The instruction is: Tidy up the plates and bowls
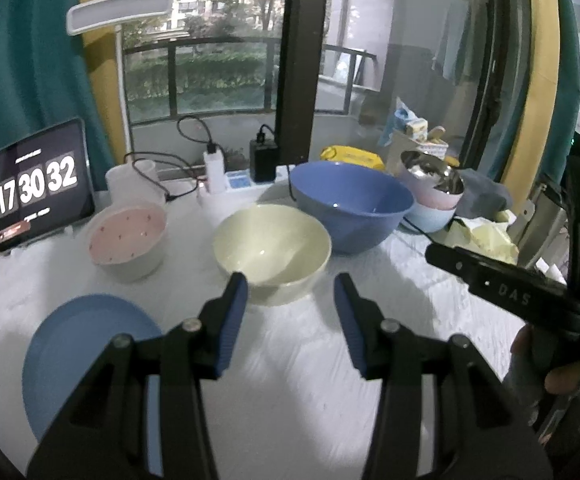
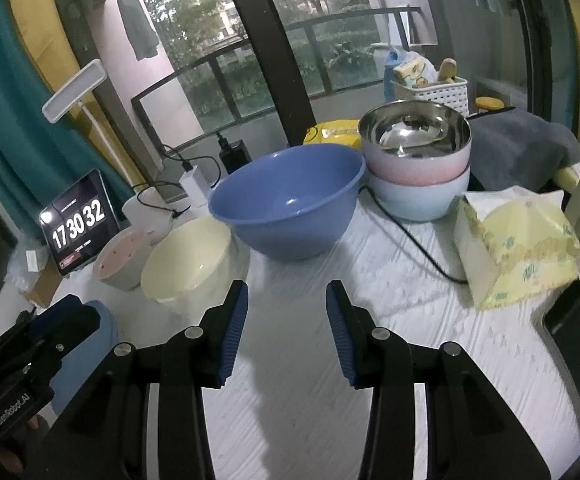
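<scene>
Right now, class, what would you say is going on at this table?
A person holds a gripper in each hand over a white table of bowls. Both the left gripper and the right gripper have open jaws and hold nothing. A cream bowl, a big blue bowl, a pink-lined bowl and a blue plate stand separately. At the right, a steel bowl sits nested in a pink bowl and a pale blue bowl.

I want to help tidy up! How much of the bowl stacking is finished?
Done: one stack of three, a steel bowl in a pink bowl in a pale blue bowl. In hand: nothing; both grippers' fingers are open and empty. Left: the big blue bowl, cream bowl, pink-lined bowl and blue plate sit separately.
</scene>
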The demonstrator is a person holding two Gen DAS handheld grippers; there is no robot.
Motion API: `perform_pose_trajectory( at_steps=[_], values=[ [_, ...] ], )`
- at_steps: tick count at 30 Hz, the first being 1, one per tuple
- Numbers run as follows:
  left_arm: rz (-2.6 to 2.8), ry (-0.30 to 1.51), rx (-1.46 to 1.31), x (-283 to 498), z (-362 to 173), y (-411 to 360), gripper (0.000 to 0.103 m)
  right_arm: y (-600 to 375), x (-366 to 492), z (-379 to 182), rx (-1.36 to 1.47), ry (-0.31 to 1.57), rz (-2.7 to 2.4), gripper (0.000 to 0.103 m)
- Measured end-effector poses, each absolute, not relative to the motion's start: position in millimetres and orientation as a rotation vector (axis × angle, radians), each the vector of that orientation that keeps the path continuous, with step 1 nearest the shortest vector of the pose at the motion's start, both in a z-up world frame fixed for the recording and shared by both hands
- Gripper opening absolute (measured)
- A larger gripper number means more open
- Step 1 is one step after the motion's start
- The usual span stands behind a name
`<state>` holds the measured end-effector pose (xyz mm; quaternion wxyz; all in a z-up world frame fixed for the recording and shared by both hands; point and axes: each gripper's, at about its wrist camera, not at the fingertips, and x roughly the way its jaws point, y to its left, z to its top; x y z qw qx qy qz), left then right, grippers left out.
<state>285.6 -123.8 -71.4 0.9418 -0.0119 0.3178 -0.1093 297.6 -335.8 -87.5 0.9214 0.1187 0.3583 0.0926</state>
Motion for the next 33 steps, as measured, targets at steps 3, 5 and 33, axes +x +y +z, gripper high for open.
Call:
perform_pose_trajectory(
  at_steps=[3,5,33],
  values=[
    [-0.224,0.642,-0.01,295,-70,-129,0.05,-342,306,-86,0.259,0.726,0.175,0.043],
    [-0.226,0.638,-0.01,300,-68,-131,0.051,-346,312,-84,0.265,0.72,0.167,0.043],
    [-0.266,0.651,-0.016,366,-85,-156,0.064,-353,381,-112,0.283,0.767,0.101,0.046]
  ],
)
